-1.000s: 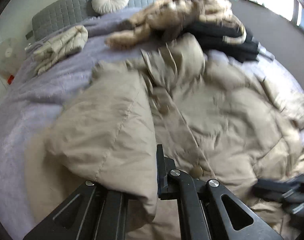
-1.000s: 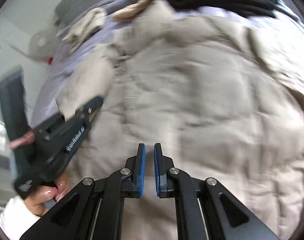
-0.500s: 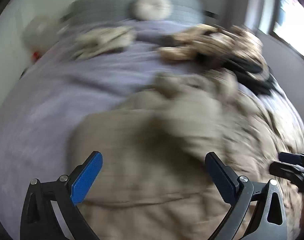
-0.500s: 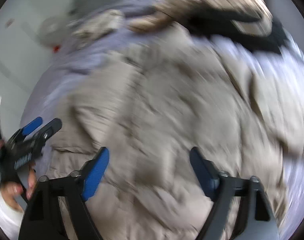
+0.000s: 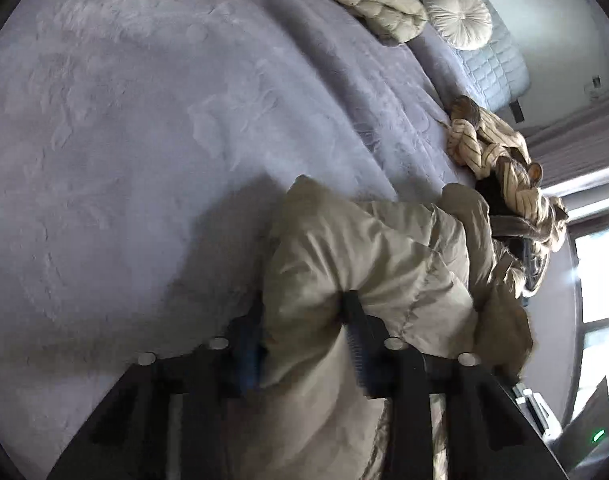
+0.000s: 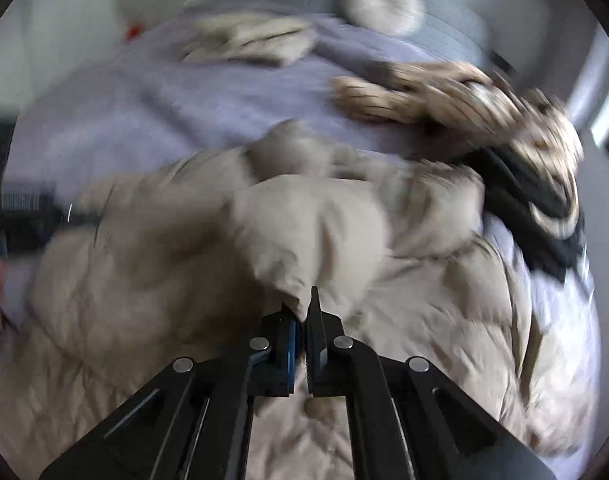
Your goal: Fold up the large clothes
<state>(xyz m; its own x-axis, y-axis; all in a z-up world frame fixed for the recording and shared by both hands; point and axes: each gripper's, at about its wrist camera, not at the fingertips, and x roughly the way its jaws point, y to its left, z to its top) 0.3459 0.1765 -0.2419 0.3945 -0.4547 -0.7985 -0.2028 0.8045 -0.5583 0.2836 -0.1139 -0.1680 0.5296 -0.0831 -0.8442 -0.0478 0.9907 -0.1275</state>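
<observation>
Left wrist view: left gripper closing w/ a thick fold of the beige puffer coat bulging between its pads. Ahead, purple bedspread; far off, round cushion. Right wrist view: right gripper clamped on a coat edge; striped garment beyond, blurred.

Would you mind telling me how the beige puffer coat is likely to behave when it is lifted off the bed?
Probably floppy: the beige puffer coat lies in soft bulges and creases. Likely light for its bulk, since the quilted padding looks airy. The fold bunched in the left hand-held gripper, whose jaws are closing, seems springy, so the smooth shell may slip.
</observation>
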